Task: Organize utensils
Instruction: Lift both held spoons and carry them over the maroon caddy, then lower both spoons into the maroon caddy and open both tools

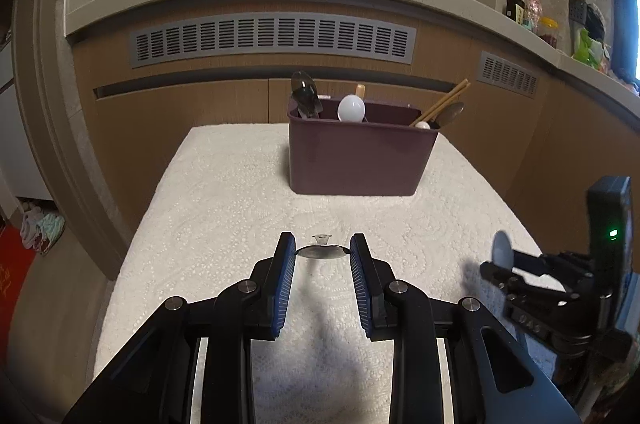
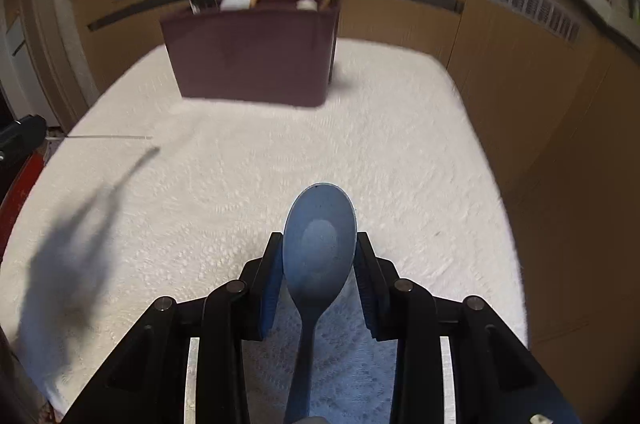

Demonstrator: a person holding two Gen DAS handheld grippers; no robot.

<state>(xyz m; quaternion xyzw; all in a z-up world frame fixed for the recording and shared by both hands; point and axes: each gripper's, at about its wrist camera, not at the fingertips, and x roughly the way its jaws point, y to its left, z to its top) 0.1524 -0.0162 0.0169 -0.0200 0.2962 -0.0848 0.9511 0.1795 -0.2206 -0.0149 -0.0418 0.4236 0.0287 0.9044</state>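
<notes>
Blue spoon [image 2: 319, 244] sits clamped in the right claw [image 2: 319, 256], bowl forward, above the white-covered table [image 2: 400, 163]. The left claw [image 1: 322, 251] pinches a metal spoon [image 1: 322, 252] edge-on, short of the maroon utensil caddy [image 1: 360, 159] holding other utensils.

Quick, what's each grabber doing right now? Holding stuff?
Left gripper: shut on a metal spoon, held by its bowl edges.
Right gripper: shut on a blue spoon, bowl pointing forward.

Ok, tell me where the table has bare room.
The white cloth lies bare between the maroon caddy and both tools. The caddy is crowded with spoons and chopsticks. Left tool holds a metal utensil, right tool a blue spoon.
</notes>
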